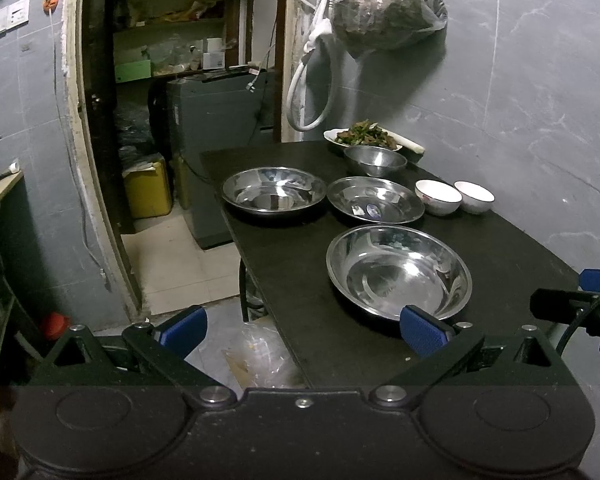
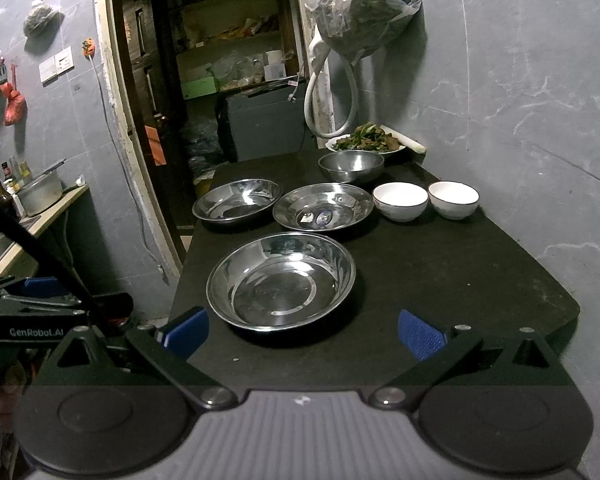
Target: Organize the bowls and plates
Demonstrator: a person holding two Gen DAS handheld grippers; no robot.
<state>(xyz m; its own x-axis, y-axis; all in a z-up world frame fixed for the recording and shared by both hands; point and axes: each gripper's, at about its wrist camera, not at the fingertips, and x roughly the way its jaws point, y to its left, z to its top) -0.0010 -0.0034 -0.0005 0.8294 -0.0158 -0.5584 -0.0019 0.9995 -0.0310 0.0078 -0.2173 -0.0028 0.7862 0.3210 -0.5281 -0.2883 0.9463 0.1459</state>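
Bowls point(image 2: 281, 280) untouched; left gripper point(image 2: 40, 292) reads "GenRobot.AI".

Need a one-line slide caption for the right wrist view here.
Open right gripper hovers before the nearest steel basin on a black table, more steel dishes and two white bowls beyond.

Three shallow steel plates lie upright and empty on the black table point(image 2: 440, 280): the nearest plate point(image 2: 281, 281), the far left plate point(image 2: 237, 203), and a stickered plate point(image 2: 323, 207) just beside it. Behind stands a steel bowl point(image 2: 351, 165). Two white bowls point(image 2: 400, 201) point(image 2: 453, 199) sit side by side at right.
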